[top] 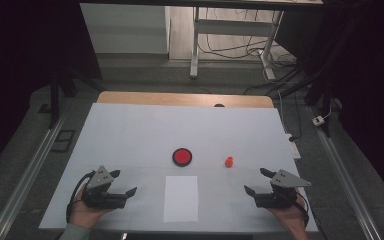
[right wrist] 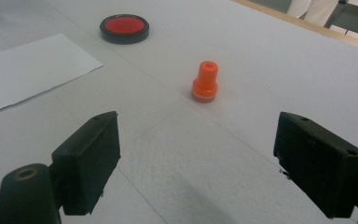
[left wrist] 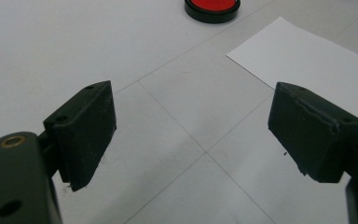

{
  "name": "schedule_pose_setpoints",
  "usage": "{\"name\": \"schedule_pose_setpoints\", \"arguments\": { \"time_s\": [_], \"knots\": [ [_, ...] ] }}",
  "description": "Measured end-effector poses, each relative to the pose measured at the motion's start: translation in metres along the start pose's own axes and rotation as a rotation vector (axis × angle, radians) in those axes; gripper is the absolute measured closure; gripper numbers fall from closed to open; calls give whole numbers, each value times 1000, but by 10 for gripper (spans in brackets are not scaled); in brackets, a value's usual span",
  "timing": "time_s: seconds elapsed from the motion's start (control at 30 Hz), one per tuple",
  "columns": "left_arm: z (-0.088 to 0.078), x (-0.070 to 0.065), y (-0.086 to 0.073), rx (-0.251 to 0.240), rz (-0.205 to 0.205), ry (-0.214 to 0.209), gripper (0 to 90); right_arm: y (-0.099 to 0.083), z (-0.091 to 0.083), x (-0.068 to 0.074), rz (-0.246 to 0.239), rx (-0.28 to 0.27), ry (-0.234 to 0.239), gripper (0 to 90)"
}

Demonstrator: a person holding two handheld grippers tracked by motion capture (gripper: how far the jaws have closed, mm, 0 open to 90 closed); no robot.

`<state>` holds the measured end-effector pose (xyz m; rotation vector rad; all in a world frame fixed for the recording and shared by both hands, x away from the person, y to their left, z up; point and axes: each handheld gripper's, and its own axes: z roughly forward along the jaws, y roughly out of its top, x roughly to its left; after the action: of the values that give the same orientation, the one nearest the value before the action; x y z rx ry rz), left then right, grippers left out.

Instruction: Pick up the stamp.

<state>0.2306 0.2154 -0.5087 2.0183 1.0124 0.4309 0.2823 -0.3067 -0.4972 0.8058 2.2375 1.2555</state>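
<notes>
Left hand-held gripper (top: 125, 182) low in the lower left of the high view, gripped in a hand (top: 87, 210) rising from the bottom edge, jaws spread wide, nothing between. Right hand-held gripper (top: 256, 181) mirrored at lower right, hand (top: 290, 215) beneath, jaws gaping too, empty.

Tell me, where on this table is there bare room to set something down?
Plenty: the far half beyond the round red black-rimmed pad, and both side edges. Busier near the front: white paper sheet, small orange plastic stamp, left gripper, right gripper.
</notes>
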Motion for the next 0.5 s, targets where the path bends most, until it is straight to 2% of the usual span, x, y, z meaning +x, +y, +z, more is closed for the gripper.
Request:
{"name": "schedule_pose_setpoints", "arguments": {
  "time_s": [0.23, 0.33, 0.5],
  "knots": [
    [1, -1, 0, -1, 0, 5, 157, -2, 1, -5, 15, 4, 2, 197],
    [-1, -3, 0, -20, 0, 14, 159, -1, 2, -4, 9, 13, 7, 203],
    [-1, -3, 1, -17, 12, 13, 162, -1, -1, -2, -2, 17, -11, 214]
  ]
}}
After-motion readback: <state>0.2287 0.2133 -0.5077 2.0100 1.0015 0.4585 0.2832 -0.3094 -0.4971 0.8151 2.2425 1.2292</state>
